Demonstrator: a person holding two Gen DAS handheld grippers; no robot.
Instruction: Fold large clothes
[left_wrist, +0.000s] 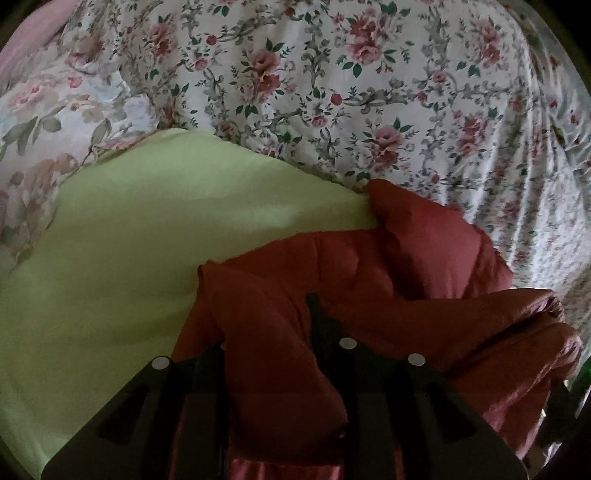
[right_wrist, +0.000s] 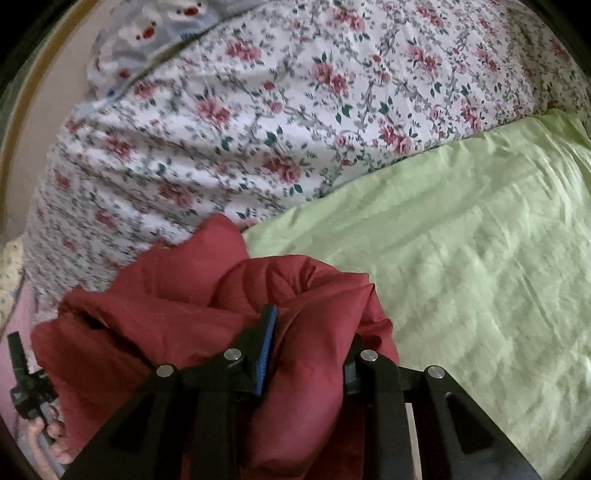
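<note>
A dark red padded jacket (left_wrist: 388, 280) is bunched up and held over a light green sheet (left_wrist: 129, 240) on a bed. My left gripper (left_wrist: 269, 332) is shut on a thick fold of the red jacket, which bulges between and over its fingers. My right gripper (right_wrist: 306, 343) is shut on another fold of the same red jacket (right_wrist: 177, 295); its left finger with a blue pad (right_wrist: 267, 347) shows, and cloth covers the right fingertip. The other gripper and the hand holding it (right_wrist: 29, 391) show at the lower left of the right wrist view.
A white bedcover with pink roses (left_wrist: 369, 92) lies beyond and beside the green sheet (right_wrist: 461, 258). A pale floral pillow (left_wrist: 44, 122) lies at the left. A blue-and-white patterned cloth (right_wrist: 147, 33) lies at the far left, next to a beige wall (right_wrist: 40, 122).
</note>
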